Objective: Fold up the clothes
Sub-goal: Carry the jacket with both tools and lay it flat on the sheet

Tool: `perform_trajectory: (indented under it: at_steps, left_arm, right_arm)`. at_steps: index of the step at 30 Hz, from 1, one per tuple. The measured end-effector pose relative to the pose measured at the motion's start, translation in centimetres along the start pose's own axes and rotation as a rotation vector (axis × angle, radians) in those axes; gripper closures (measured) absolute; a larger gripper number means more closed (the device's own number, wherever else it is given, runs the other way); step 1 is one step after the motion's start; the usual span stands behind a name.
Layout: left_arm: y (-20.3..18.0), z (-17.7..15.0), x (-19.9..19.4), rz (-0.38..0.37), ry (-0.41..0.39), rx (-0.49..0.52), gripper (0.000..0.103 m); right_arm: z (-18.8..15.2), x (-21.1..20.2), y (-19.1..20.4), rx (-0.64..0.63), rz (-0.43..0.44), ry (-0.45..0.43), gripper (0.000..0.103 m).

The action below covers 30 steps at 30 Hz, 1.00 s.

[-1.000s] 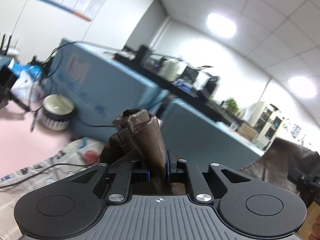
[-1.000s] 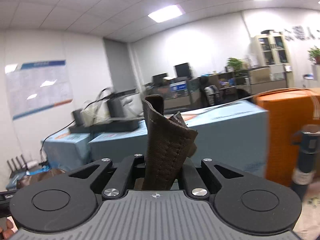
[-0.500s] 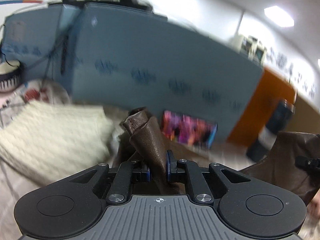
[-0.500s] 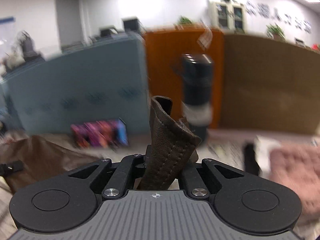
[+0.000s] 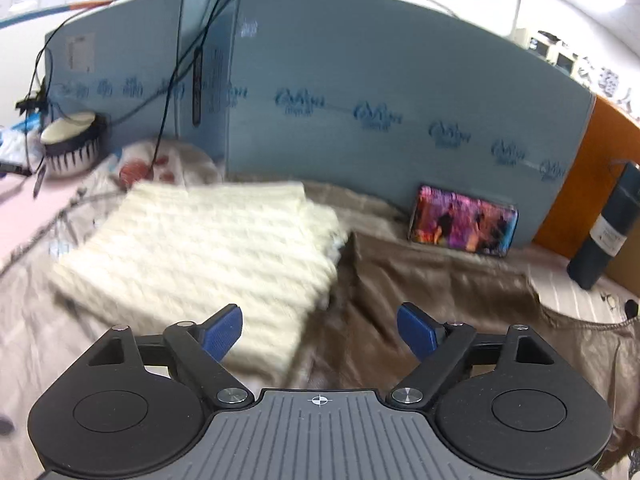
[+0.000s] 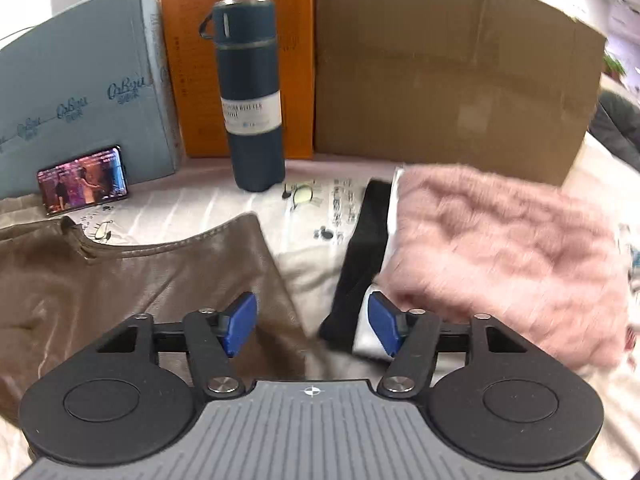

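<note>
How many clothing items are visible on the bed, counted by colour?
Brown garment: 1
Cream knit sweater: 1
Pink fluffy sweater: 1
Black garment: 1
Total: 4

One brown garment (image 6: 132,280), one cream knit (image 5: 200,264), one pink knit (image 6: 500,256), one flask (image 6: 250,96), one phone (image 6: 82,178).

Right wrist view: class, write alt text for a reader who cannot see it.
The open right gripper hovers over a brown leather garment lying on the bed. A fluffy pink sweater lies to the right; a dark blue flask and a lit phone stand behind.
</note>
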<state>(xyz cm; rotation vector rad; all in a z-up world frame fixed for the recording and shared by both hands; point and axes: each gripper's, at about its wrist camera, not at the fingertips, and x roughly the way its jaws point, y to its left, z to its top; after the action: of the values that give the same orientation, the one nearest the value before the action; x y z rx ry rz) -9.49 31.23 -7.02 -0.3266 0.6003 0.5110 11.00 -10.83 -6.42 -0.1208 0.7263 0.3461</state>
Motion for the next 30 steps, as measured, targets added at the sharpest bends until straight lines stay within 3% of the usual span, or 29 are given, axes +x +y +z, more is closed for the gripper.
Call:
perform_trajectory:
  at_steps: [3,6,8,14,19,24,26,28,29,30]
  left_arm:
    - [0.6,2.8,1.0,-0.094,0.016,0.071,0.016]
    - [0.6,5.1,2.7,-0.224,0.071,0.138,0.014]
    - [-0.1,5.1,4.1,-0.264,0.11,0.179,0.014]
    - [-2.9,4.2,7.9,-0.312,0.193,0.282,0.014]
    - [-3.7,4.7,10.7,-0.391,0.252,0.218,0.015]
    - [-3.9,5.6,10.4,-0.553,0.237,0.116,0.016]
    - [-4.4,5.9,10.9,-0.58,0.234,0.096,0.017]
    - [-4.7,6.0,11.8,-0.567,0.239,0.093,0.026]
    - [-4.9,5.9,12.3,-0.548,0.243,0.102,0.05]
    - [-5.1,5.8,12.7,-0.528,0.247,0.115,0.079]
  right_arm:
    - [2.0,0.5,-0.3,-0.064,0.083,0.01,0.035]
    - [4.0,2.0,0.1,-0.11,0.215,0.066,0.021]
    - [5.3,3.1,0.5,-0.141,0.299,0.104,0.021]
    - [5.6,6.5,2.8,-0.211,0.306,0.166,0.021]
    - [5.7,7.0,3.5,-0.231,0.338,0.161,0.024]
    - [5.9,7.5,4.1,-0.251,0.372,0.155,0.027]
    - [6.3,6.9,4.2,-0.269,0.404,0.144,0.036]
    - [6.3,7.2,4.4,-0.297,0.405,0.163,0.051]
    - [6.3,7.4,4.5,-0.31,0.403,0.173,0.064]
    - [6.2,7.8,4.4,-0.309,0.382,0.186,0.069]
